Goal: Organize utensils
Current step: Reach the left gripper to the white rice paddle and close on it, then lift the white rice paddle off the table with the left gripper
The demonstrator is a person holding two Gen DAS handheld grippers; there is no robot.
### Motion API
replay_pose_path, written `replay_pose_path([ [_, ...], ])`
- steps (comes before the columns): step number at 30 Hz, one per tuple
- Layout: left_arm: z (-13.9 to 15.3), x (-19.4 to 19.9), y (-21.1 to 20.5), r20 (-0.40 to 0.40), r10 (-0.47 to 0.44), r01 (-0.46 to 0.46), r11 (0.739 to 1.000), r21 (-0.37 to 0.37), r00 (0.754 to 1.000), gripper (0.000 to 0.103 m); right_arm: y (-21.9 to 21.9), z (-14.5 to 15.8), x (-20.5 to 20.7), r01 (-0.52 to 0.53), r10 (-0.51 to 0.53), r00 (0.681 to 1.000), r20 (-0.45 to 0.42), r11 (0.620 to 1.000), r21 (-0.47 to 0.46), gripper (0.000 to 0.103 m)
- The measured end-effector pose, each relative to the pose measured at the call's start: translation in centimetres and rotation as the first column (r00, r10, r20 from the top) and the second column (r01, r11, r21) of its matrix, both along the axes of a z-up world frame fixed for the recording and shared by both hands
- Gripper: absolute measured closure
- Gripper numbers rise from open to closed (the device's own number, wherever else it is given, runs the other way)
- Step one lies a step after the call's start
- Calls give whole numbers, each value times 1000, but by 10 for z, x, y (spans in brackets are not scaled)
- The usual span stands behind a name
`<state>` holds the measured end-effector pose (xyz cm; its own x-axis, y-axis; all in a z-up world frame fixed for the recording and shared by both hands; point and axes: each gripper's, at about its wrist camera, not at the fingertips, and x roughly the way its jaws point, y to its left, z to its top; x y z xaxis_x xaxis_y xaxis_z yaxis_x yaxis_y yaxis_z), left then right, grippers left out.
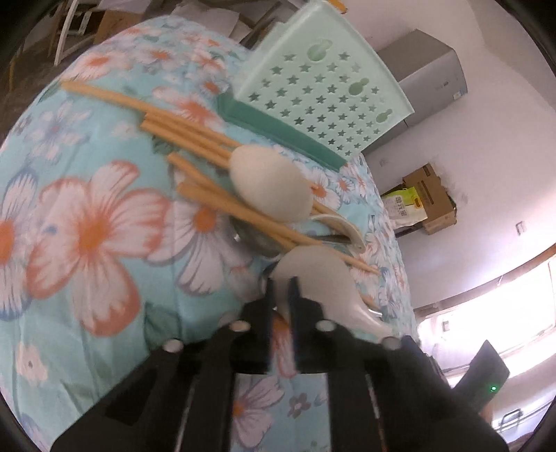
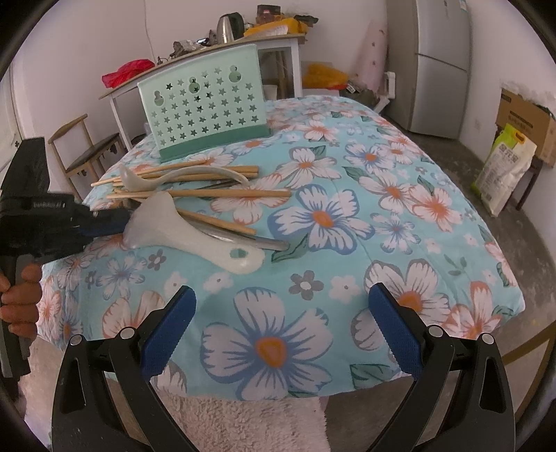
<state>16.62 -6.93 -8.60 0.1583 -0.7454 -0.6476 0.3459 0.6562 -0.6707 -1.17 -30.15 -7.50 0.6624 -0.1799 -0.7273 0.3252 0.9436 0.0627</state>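
My left gripper (image 1: 281, 288) is shut on the blade edge of a white rice paddle (image 1: 319, 278), whose handle points down to the right. From the right wrist view the left gripper (image 2: 121, 217) comes in from the left, pinching the paddle (image 2: 180, 236) just above the cloth. A white soup ladle (image 1: 271, 184) (image 2: 180, 177), several wooden chopsticks (image 1: 194, 139) (image 2: 226, 193) and a metal spoon (image 1: 257, 240) (image 2: 243, 240) lie in a loose pile. Behind them stands the mint-green, star-holed utensil holder (image 1: 323, 94) (image 2: 205, 111). My right gripper (image 2: 281, 333) hovers open over the table's near edge, with nothing between its fingers.
The table wears a floral blue cloth (image 2: 347, 208). A person's hand (image 2: 21, 299) grips the left tool's handle. A wooden chair (image 2: 87, 153) and a side table with a kettle (image 2: 229, 26) stand behind; a fridge (image 2: 438, 62), a cardboard box (image 2: 524, 118) and a sack (image 2: 504, 167) are at the right.
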Motion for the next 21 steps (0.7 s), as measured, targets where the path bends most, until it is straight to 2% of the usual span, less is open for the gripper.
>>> replay_pose_path([
  [4, -1, -13, 13, -8, -4, 4, 999, -39, 1000, 103, 0, 1, 0, 3, -3, 1000, 5, 1000, 0, 8],
  [9, 7, -33, 21, 23, -11, 12, 999, -33, 1000, 103, 0, 2, -1, 7, -7, 1000, 8, 1000, 6, 8],
  [12, 19, -46, 18, 121, -15, 11, 999, 35, 993, 103, 1, 4, -2, 5, -5, 1000, 13, 1000, 1, 8],
  [14, 30, -55, 6, 230, -50, 22, 992, 122, 972, 101, 1, 5, -3, 6, -6, 1000, 15, 1000, -4, 8],
  [15, 34, -59, 1, 276, -72, 27, 986, 164, 959, 94, 1, 6, -4, 8, -8, 1000, 15, 1000, -8, 8],
  [16, 38, -65, -8, 340, -113, 33, 972, 233, 934, 81, -1, 7, -4, 13, -13, 1000, 17, 1000, -14, 8],
  [17, 41, -73, -18, 402, -162, 37, 952, 302, 901, 75, -3, 8, -5, 20, -19, 1000, 18, 1000, -16, 8],
  [19, 43, -86, -37, 496, -273, 45, 904, 424, 824, 62, -7, 8, -6, 35, -34, 999, 20, 999, -18, 8],
  [21, 39, -98, -55, 558, -401, 31, 830, 556, 726, 53, -14, 8, -8, 56, -56, 998, 19, 998, -19, 8],
])
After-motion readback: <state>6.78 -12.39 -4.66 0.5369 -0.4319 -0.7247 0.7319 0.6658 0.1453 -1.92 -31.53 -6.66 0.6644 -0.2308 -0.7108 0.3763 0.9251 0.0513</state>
